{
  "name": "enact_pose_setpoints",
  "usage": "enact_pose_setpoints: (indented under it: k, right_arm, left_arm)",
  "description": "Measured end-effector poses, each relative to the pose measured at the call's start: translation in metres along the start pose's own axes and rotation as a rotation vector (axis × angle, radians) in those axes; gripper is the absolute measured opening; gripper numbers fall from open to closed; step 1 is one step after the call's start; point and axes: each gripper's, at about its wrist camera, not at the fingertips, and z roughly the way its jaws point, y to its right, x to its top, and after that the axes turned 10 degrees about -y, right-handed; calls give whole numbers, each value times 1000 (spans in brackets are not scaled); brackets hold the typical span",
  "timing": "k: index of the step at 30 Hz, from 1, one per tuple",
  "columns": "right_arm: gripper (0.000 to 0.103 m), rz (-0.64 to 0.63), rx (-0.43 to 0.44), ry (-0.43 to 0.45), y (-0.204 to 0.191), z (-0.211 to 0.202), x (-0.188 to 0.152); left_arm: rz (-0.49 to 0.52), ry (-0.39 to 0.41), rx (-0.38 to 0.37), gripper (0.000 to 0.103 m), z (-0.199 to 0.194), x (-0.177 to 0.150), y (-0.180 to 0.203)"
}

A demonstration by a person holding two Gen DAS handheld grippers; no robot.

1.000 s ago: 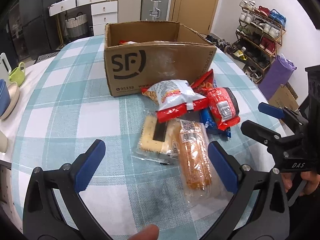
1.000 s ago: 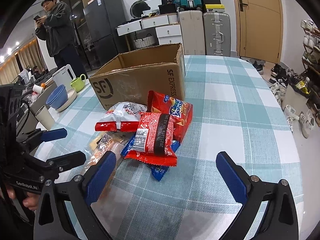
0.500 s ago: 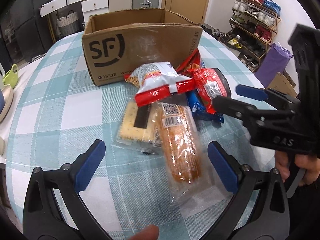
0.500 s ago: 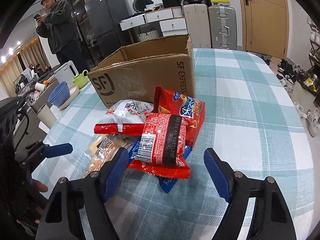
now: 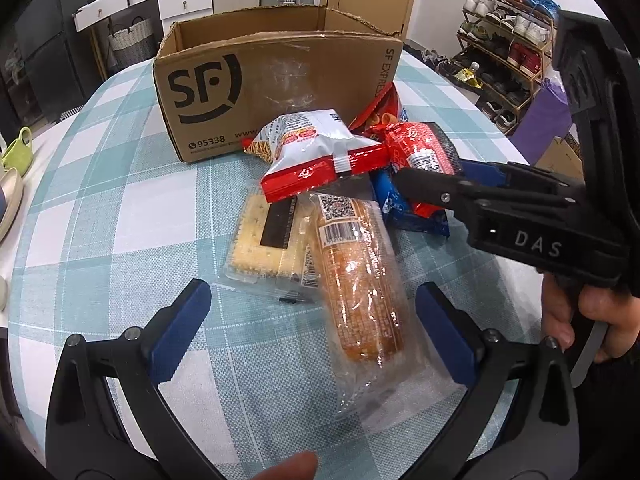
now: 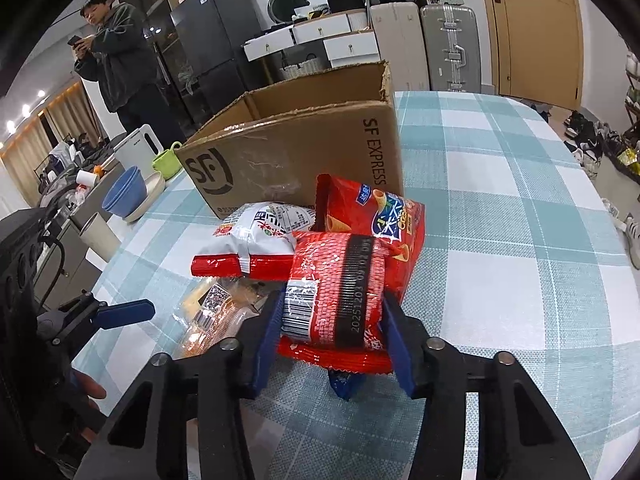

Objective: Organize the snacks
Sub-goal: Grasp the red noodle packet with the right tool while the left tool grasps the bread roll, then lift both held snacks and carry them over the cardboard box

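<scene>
Right wrist view: the right claw (image 6: pixel 332 334) is closing on the red pack (image 6: pixel 340 292), its blue pads touching both sides of the wrapper, which sits squarely between them on top of the snack heap. Just beyond the claw lies the cone-snack bag (image 6: pixel 384 216), and to the claw's left the white bag (image 6: pixel 256 236) with its red sealed edge. Under the red pack a blue wrapper (image 6: pixel 340 384) pokes out toward the claw. Farther ahead stands the open box (image 6: pixel 296 148) on the checked table (image 6: pixel 500 240).

In the left wrist view, the left claw (image 5: pixel 316 332) stands wide, holding nothing. The bread roll (image 5: pixel 356 280) in clear wrap lies between its pads, touching neither, and the crackers (image 5: pixel 260 248) rest just ahead beside it.
</scene>
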Motion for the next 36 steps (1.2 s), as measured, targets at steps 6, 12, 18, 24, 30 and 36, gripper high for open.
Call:
enact_pose_setpoints:
  k: [6,12,18,24,30,36]
  right_arm:
    - [45,-10,-11,51,-2,-12,-6]
    - [45,9,-10,65,3,-20,-12]
    - [45,17,-13,75,4,-25,-15]
    - [45,23,-14,84,4,-29,-16]
    - [45,26,-13,97,5,-34,-17]
    - [45,31,-4,115,5,-41,-18]
  left_arm:
    - [-17,-12,-25,100,3,1,-6]
    - [-4,-22,-87,79,5,0,-6]
    - [8,-16,-109,74,4,-1,-1]
    - [50,-27,-123,40,5,-3,7]
    - [72,0,-115,33,-1,-6,14]
    - [54,20,-140,32,-9,-7,13]
